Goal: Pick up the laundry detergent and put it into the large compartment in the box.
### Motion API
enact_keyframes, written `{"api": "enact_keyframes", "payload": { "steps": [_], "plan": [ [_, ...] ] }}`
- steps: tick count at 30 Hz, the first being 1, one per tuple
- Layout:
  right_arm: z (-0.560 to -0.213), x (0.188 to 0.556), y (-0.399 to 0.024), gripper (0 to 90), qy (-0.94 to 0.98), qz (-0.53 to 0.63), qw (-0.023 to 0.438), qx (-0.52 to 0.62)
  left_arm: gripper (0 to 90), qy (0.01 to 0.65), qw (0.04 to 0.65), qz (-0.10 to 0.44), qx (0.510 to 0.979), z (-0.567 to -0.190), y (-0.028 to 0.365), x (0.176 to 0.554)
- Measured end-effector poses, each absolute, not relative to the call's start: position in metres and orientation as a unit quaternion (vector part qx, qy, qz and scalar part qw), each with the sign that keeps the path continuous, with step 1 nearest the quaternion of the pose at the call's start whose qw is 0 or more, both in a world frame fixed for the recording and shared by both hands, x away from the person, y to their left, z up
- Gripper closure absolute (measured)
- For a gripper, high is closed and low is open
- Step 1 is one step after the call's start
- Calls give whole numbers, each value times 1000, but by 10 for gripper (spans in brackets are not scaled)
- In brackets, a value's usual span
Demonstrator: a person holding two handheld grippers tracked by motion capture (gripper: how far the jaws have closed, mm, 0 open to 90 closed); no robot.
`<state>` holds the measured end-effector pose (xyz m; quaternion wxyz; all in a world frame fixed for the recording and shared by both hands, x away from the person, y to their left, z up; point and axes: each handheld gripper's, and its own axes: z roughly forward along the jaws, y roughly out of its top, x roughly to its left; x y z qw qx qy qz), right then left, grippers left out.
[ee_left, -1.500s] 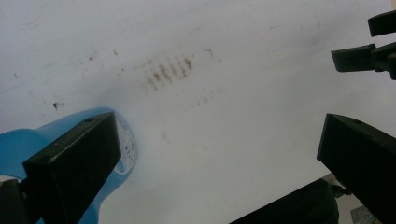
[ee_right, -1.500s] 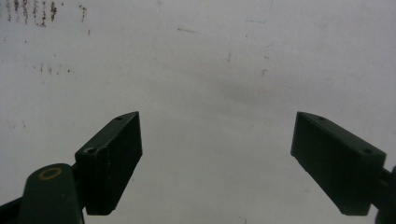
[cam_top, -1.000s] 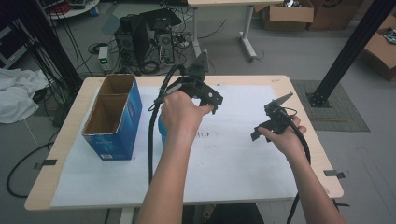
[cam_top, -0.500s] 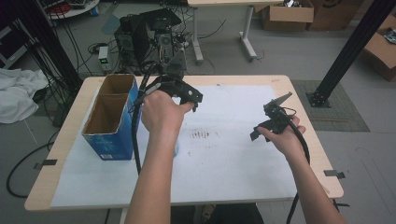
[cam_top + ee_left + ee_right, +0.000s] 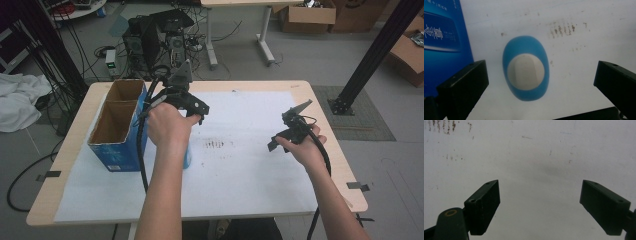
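Blue plastic with an off-white oval top, the bottle (image 5: 526,68) stands upright on the white sheet (image 5: 584,35), seen from straight above in the left gripper view. Its oval outline runs lengthwise up and down that view, the off-white cap set toward the lower end. The left hand-held gripper (image 5: 541,82) hangs over it with both black jaws spread wide, one on each side of the bottle and clear of it, gripping nothing. Just beside the bottle stands the blue carton (image 5: 444,42), its printed side facing it.

From the high view, the left hand (image 5: 167,125) holds its hand-held gripper above the desk (image 5: 320,107) next to the carton, whose top is open and split into two compartments. The right hand-held gripper (image 5: 540,206) sits well apart over bare sheet, jaws wide open and empty. A patch of brown specks (image 5: 216,145) marks the sheet between the two hands.
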<state>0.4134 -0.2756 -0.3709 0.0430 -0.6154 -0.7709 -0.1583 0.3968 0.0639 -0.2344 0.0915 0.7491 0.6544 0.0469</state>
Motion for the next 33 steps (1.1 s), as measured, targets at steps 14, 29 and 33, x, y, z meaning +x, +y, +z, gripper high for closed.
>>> {"api": "enact_keyframes", "payload": {
  "steps": [14,29,33],
  "plan": [
    [-376,414,-274,165,-771,-158,48,-615,1,665,75,45,742,-260,62,401],
    [-379,414,-276,165,-772,-159,50,-614,1,666,58,46,742,-279,62,403],
    [-381,414,-277,165,-775,-158,48,-609,1,666,58,44,742,-283,64,403]
  ]
}}
